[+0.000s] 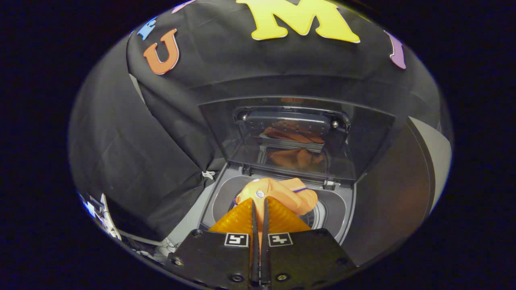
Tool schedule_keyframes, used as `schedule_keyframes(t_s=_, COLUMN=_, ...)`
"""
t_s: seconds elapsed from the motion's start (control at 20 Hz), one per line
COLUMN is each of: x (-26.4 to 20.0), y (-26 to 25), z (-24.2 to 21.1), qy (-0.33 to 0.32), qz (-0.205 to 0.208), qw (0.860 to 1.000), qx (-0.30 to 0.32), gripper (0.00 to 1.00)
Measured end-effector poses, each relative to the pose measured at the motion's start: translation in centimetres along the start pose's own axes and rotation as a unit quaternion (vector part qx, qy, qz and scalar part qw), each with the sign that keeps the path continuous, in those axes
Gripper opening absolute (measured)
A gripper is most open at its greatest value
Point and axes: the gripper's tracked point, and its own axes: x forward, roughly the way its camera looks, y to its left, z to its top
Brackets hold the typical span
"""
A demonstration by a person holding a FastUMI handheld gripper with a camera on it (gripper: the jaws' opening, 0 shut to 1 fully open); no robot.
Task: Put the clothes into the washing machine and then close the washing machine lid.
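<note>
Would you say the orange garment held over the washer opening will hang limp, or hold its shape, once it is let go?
Probably limp: the orange garment bunches in soft folds just ahead of the gripper, whose fingers are shut on it. It looks light. It should drop into the washing machine rather than roll, though a fold might catch on the rim.

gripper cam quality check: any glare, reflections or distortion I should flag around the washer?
Gripper view: strong fisheye bending of the washing machine edges; the raised lid is glossy and mirrors the orange garment, a false second image. Dim booth, focus sharp on the garment, no motion blur. The gripper fingers are closed on the garment above the drum opening.
</note>
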Motion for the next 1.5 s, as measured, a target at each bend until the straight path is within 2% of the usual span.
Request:
schedule_keyframes(t_s=0.65, x=5.6, y=-0.8, z=-4.0, qy=0.054, qz=-0.028, qw=0.997, qx=0.037, gripper=0.05)
schedule_keyframes(t_s=0.95, x=6.5, y=-1.4, z=-5.4, qy=0.075, qz=-0.039, qw=0.995, qx=0.060, gripper=0.05)
schedule_keyframes(t_s=1.3, x=7.2, y=-1.4, z=-6.3, qy=0.092, qz=-0.043, qw=0.993, qx=0.057, gripper=0.06)
schedule_keyframes(t_s=1.35, x=6.9, y=-1.0, z=-7.2, qy=0.107, qz=-0.036, qw=0.992, qx=0.055, gripper=0.15)
schedule_keyframes(t_s=1.5, x=7.0, y=-1.4, z=-7.1, qy=0.104, qz=-0.046, qw=0.992, qx=0.051, gripper=0.51)
